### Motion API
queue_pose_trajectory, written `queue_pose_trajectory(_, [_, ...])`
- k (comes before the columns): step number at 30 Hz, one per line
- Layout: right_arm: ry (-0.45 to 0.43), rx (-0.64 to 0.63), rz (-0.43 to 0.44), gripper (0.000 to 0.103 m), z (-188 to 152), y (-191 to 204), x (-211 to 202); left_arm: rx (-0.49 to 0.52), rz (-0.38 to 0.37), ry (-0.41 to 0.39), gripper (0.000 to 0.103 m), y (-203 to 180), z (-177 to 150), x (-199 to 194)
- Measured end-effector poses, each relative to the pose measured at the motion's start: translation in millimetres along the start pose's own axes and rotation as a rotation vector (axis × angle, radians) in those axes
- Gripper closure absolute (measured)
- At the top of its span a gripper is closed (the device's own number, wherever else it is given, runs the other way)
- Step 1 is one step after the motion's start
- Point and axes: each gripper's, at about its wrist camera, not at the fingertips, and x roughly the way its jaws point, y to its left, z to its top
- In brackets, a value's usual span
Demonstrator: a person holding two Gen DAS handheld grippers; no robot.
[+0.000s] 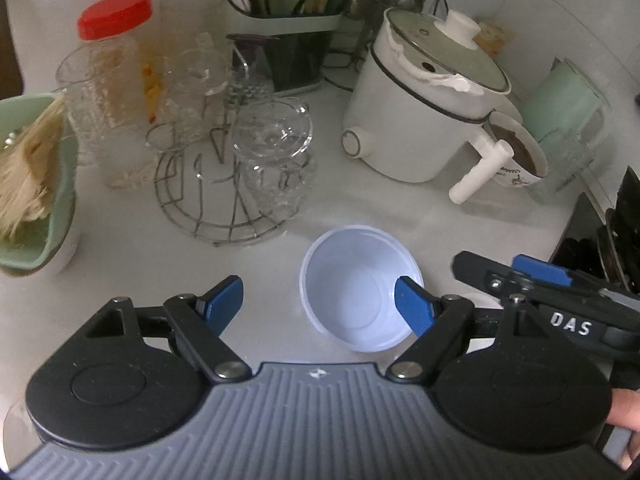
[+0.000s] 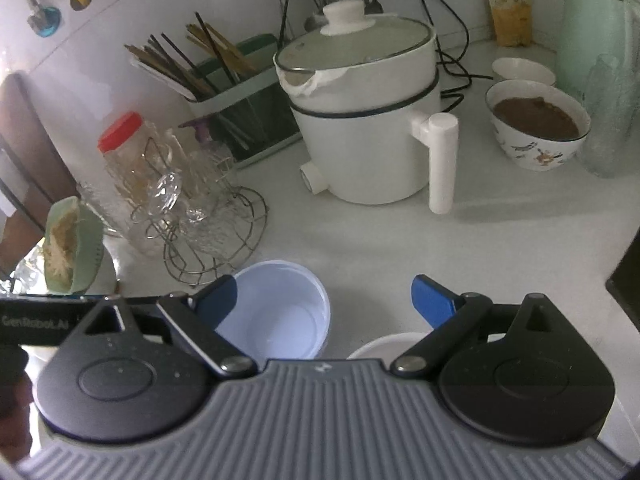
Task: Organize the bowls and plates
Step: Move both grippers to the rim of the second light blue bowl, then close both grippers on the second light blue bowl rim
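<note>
A pale lavender plastic bowl [image 1: 360, 286] stands upright and empty on the white counter; it also shows in the right wrist view [image 2: 276, 312]. My left gripper [image 1: 318, 306] is open above the counter, its right fingertip [image 1: 414, 310] over the bowl's right rim. My right gripper [image 2: 324, 304] is open, its left fingertip [image 2: 218, 300] at the bowl's left rim. The right gripper also shows in the left wrist view [image 1: 532, 276], to the right of the bowl. A white dish rim [image 2: 384, 346] peeks out under the right gripper.
A white electric pot [image 1: 420, 108] with a long handle stands behind the bowl. A wire rack with glass cups [image 1: 240, 168], a red-lidded jar [image 1: 112, 60] and a chopstick holder [image 1: 288, 28] stand at the back left. A patterned bowl of brown food [image 2: 538, 124] and a green kettle [image 2: 596, 40] stand right.
</note>
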Motion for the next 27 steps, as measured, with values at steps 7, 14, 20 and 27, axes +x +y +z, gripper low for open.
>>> queue_pose_trajectory(7, [0.061,-0.01,-0.004,0.026,3,9,27,-0.02,-0.032,0.036,0.021,16,7,25])
queue_pose_trajectory(14, [0.149,-0.003,-0.028,0.037,-5,7,56,-0.035,-0.056,0.105,0.043,24,0,60])
queue_pose_trajectory(20, [0.186,-0.009,-0.054,0.055,-7,8,70,-0.093,-0.108,0.141,0.067,34,-2,84])
queue_pose_trajectory(27, [0.219,0.032,-0.01,0.072,-8,10,85,-0.129,-0.15,0.157,0.073,40,0,100])
